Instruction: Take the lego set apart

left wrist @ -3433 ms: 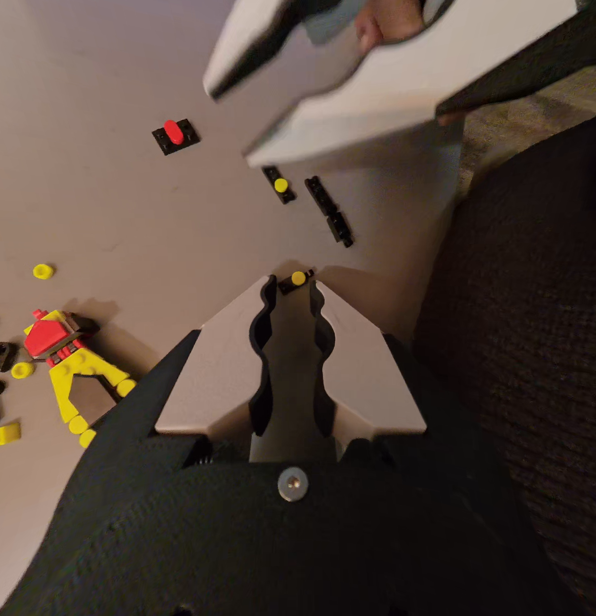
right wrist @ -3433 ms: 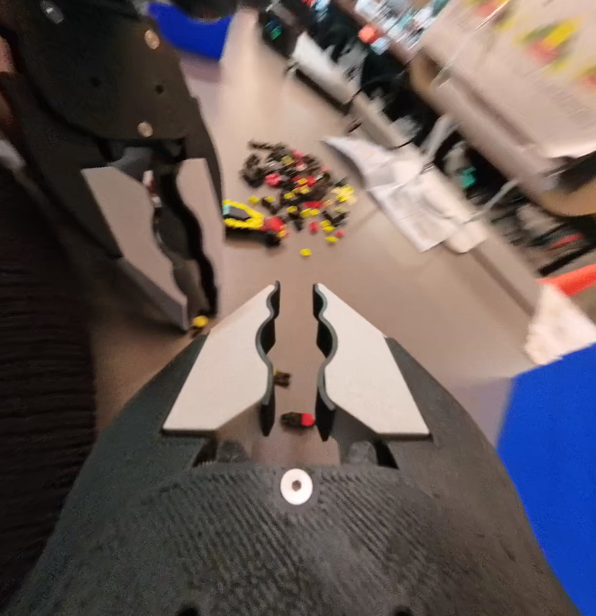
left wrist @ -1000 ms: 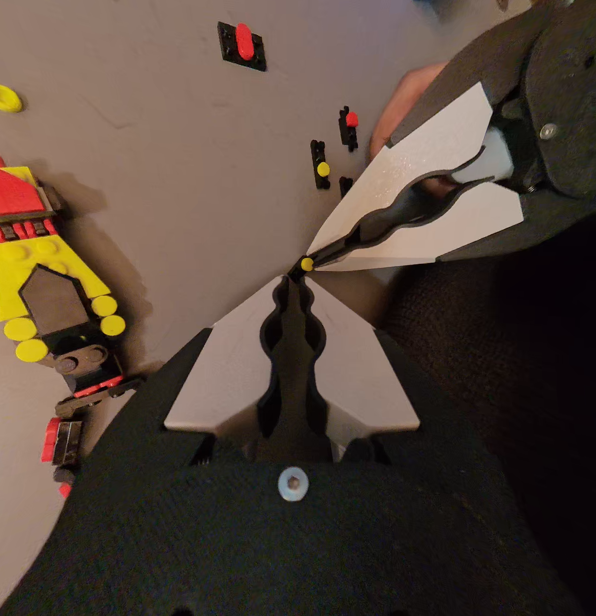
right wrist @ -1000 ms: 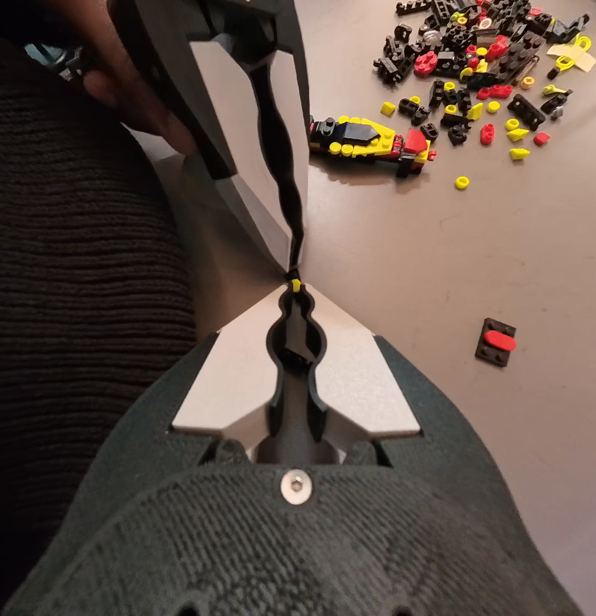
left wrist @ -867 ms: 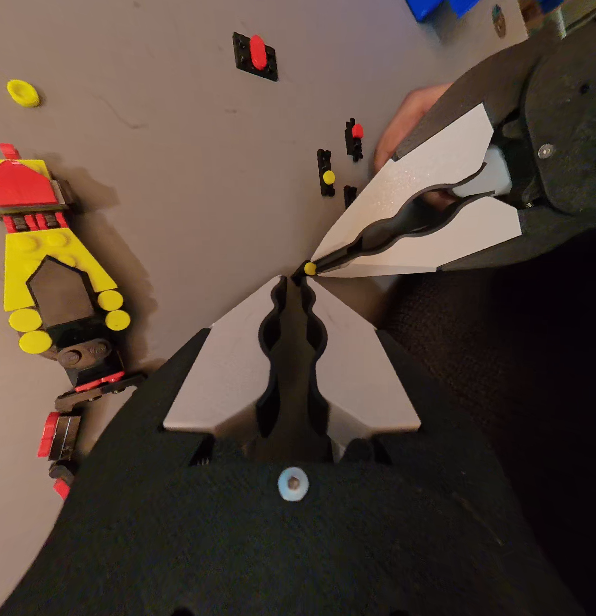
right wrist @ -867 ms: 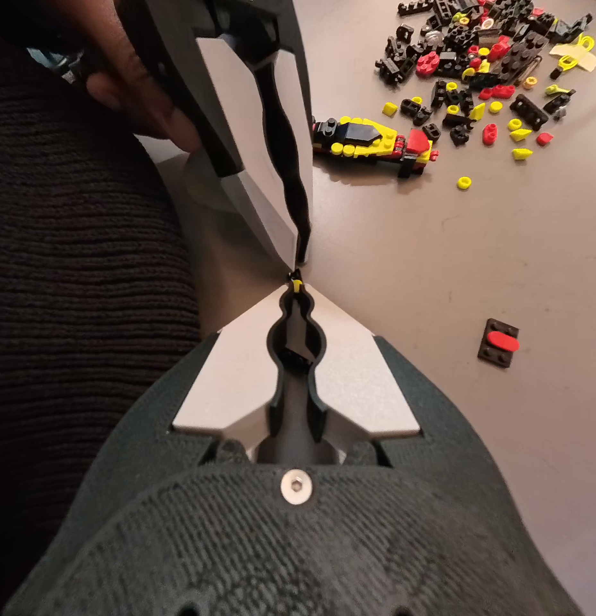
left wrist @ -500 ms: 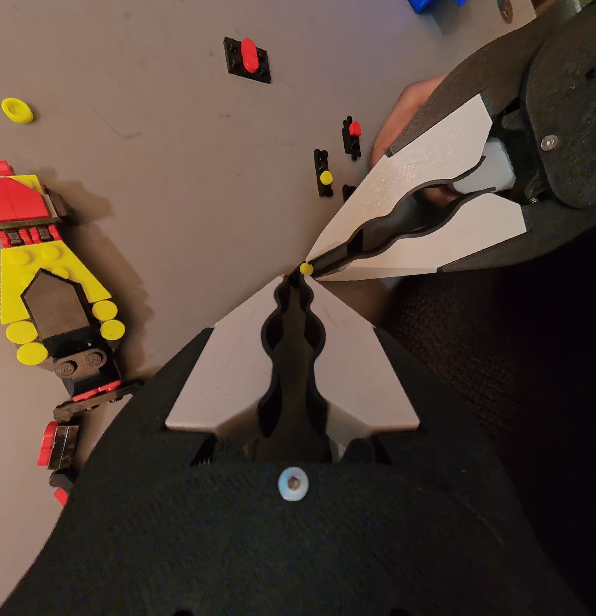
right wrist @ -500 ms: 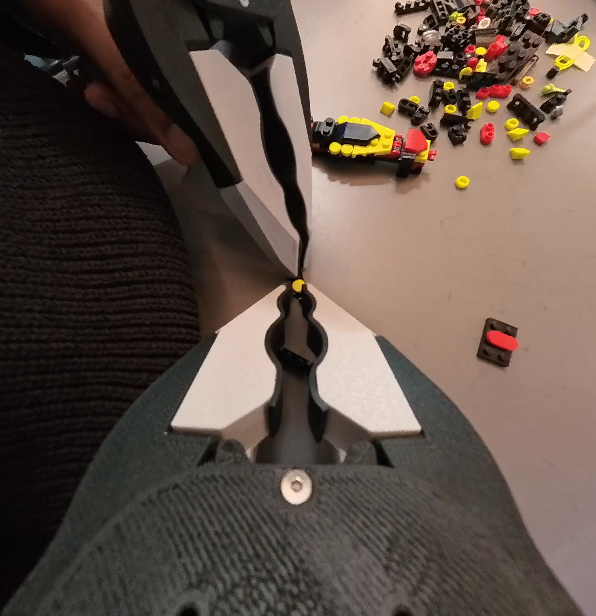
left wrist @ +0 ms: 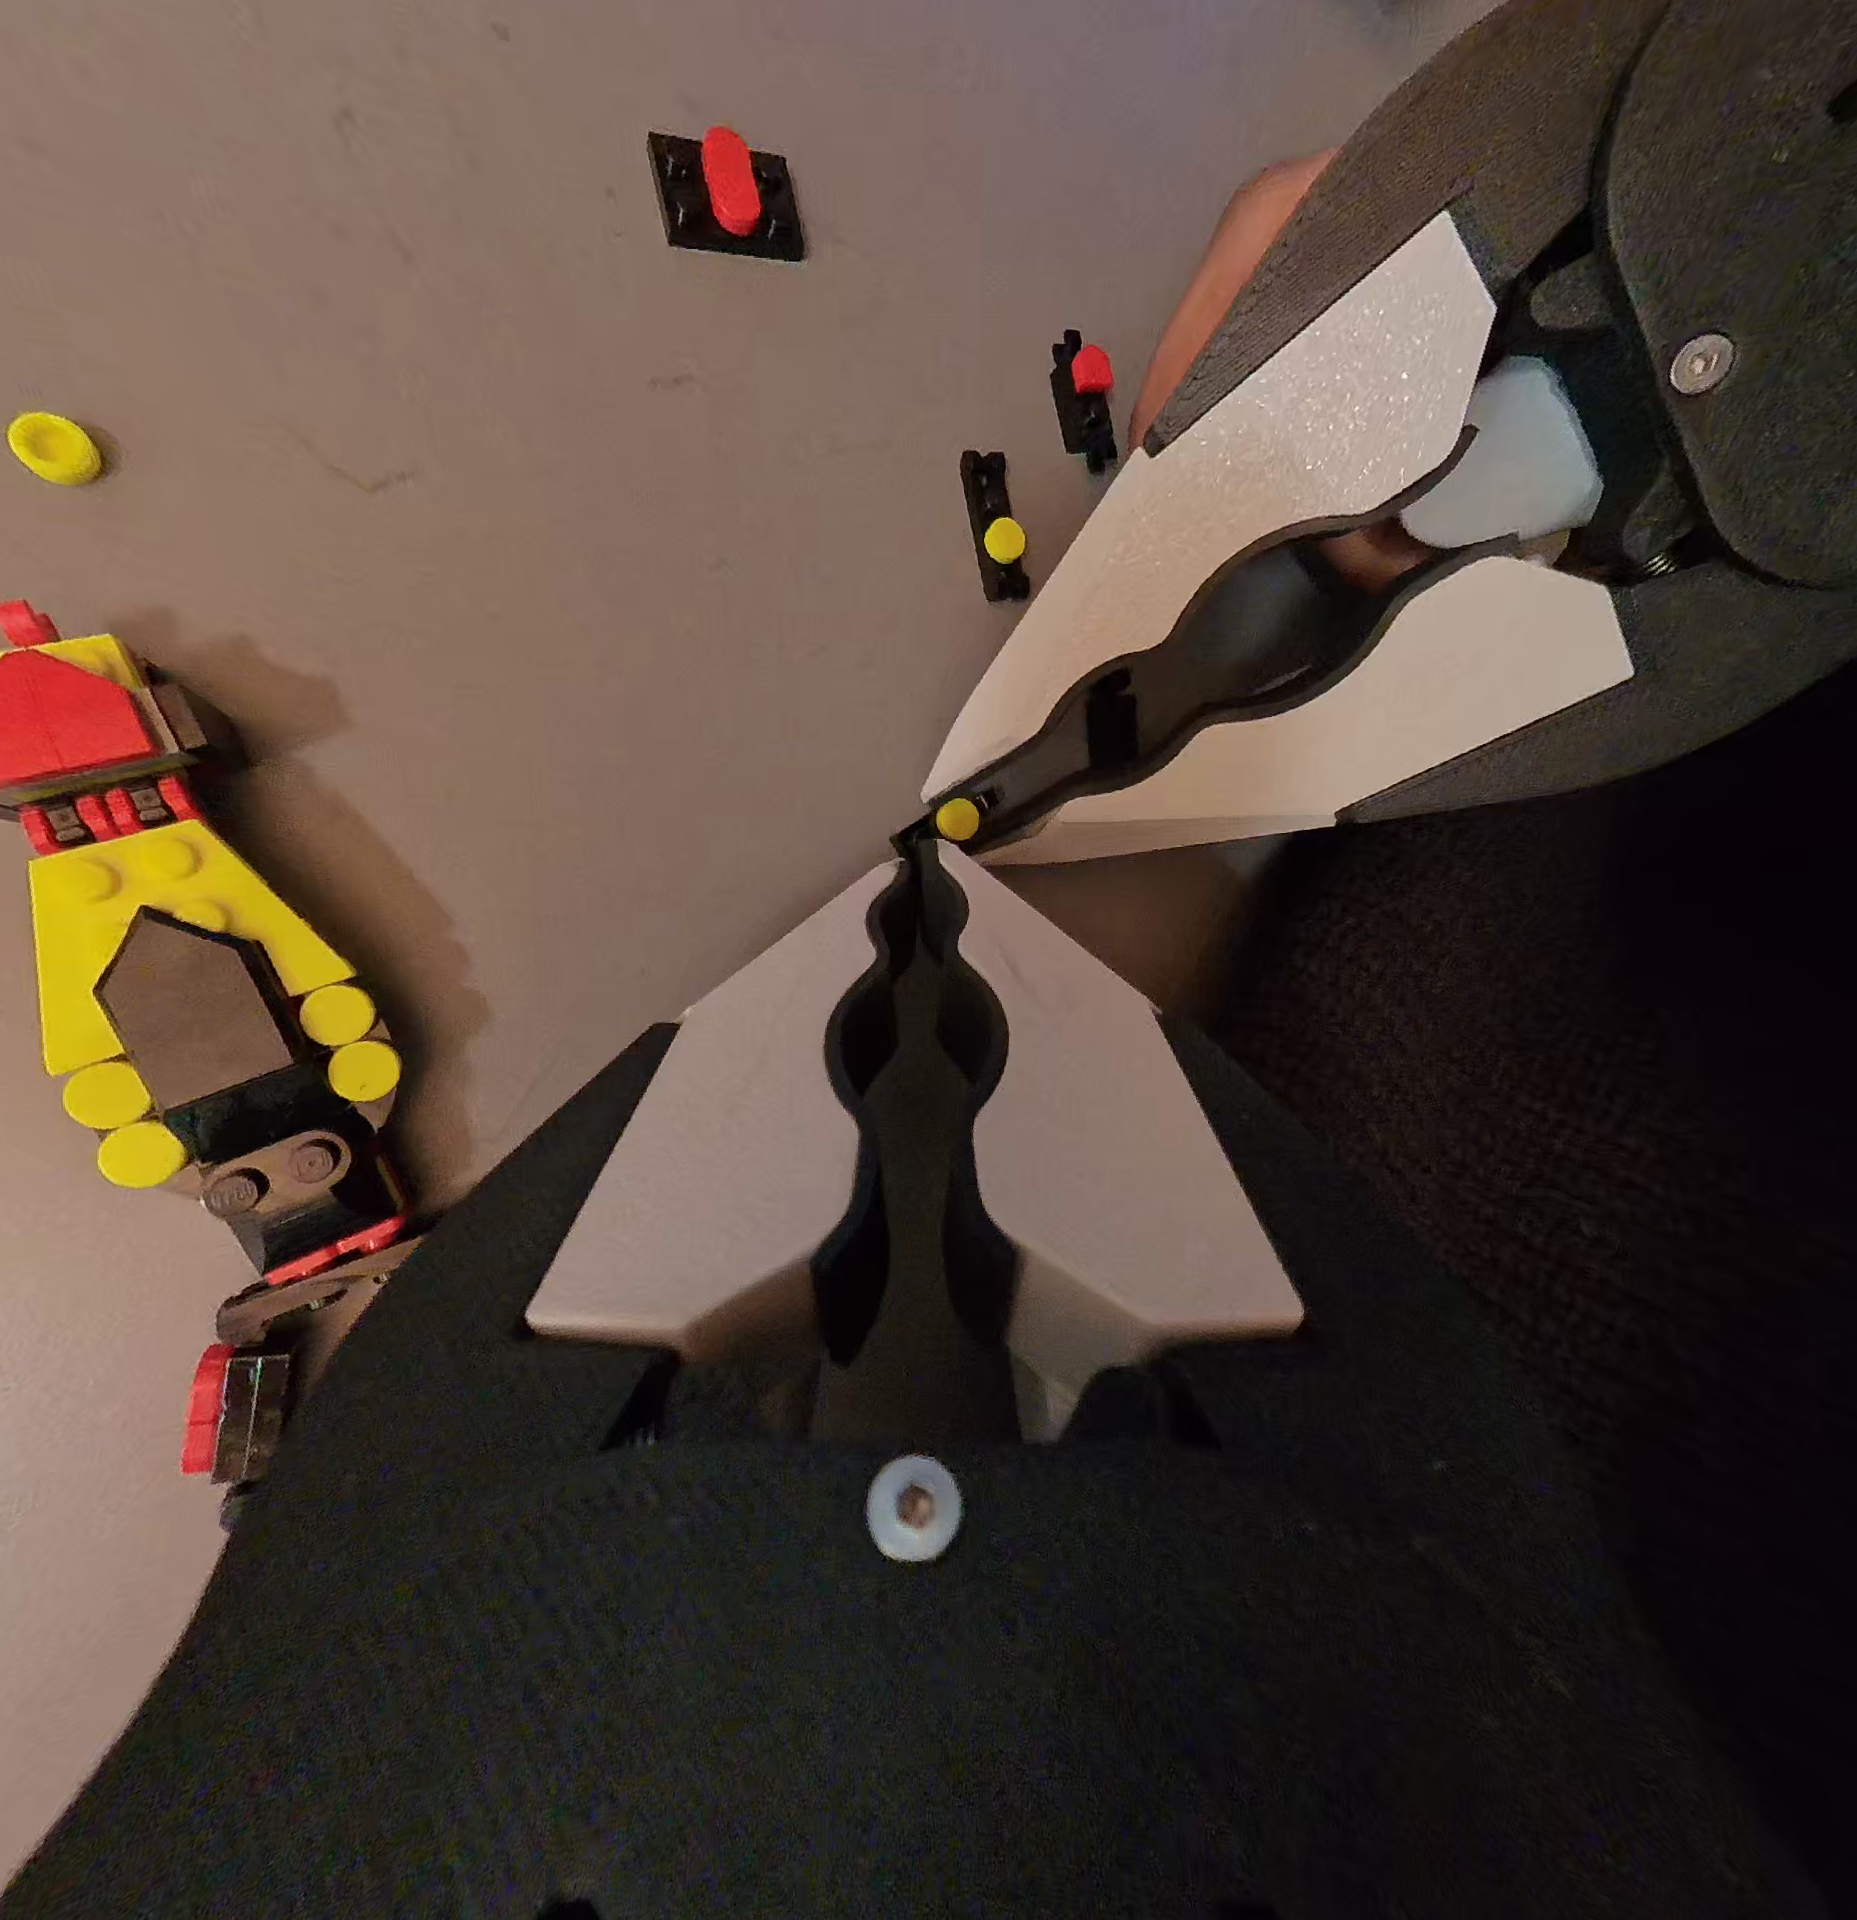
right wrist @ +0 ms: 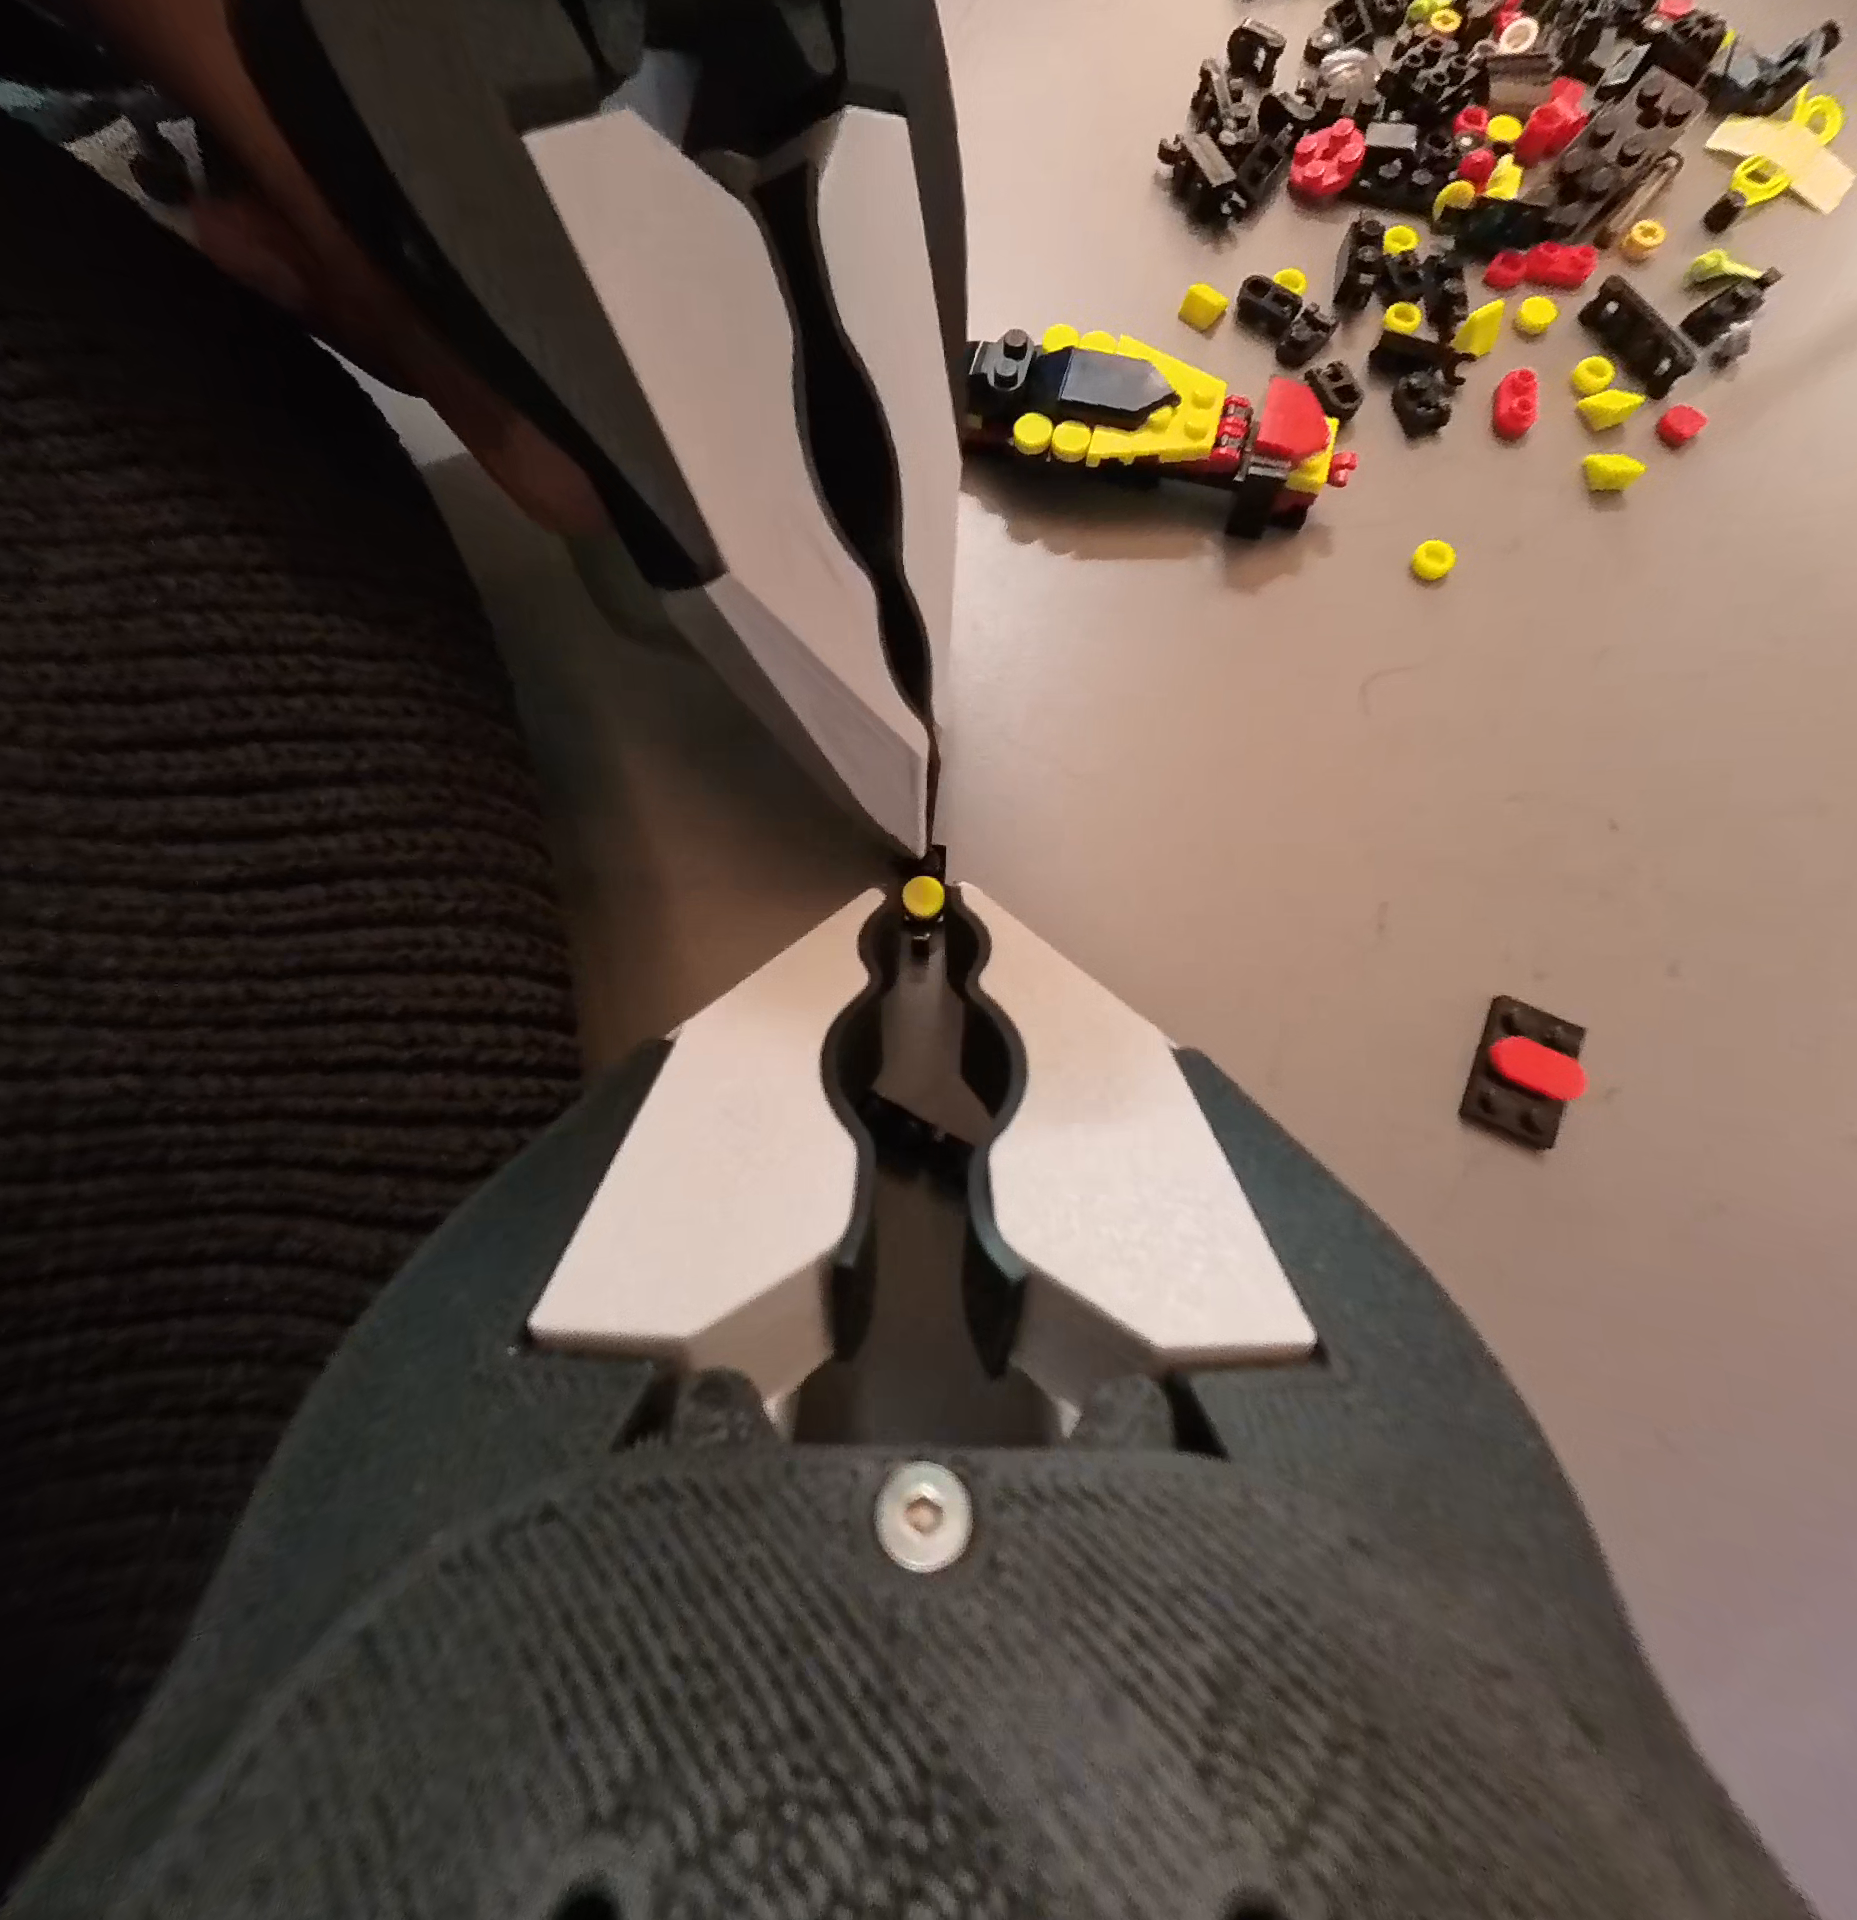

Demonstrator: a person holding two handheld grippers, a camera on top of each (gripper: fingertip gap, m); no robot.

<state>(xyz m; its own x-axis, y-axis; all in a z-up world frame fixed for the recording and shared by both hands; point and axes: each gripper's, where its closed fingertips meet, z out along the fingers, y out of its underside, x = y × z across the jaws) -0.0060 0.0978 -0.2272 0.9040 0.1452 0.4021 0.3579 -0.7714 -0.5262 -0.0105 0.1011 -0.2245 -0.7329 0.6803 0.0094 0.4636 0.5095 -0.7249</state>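
Observation:
My left gripper (left wrist: 919, 854) and right gripper (right wrist: 922, 906) are both shut, tip to tip, on one small black piece with a yellow round stud (left wrist: 956, 820). The stud (right wrist: 921, 895) sits between the right fingertips; the left tips pinch the black end. The piece is held above the table edge. The right gripper (left wrist: 960, 816) reaches in from the upper right in the left wrist view, and the left gripper (right wrist: 932, 844) comes down from above in the right wrist view. The yellow, red and black lego model (left wrist: 176, 935) lies on the table, also in the right wrist view (right wrist: 1142, 416).
A black plate with a red piece (left wrist: 726, 197) (right wrist: 1523, 1070), two small black strips with a yellow stud (left wrist: 997, 540) and a red stud (left wrist: 1085, 400), a yellow ring (left wrist: 56, 447) (right wrist: 1433, 559). A pile of loose pieces (right wrist: 1526, 177) lies far right. Dark knitted fabric (right wrist: 228, 831) borders the table. Left and right tips are no more than a few centimetres apart.
Both grippers stay shut on the small piece. It has turned a little, so the yellow stud now faces the right wrist camera more fully. The table pieces have shifted slightly in the left view.

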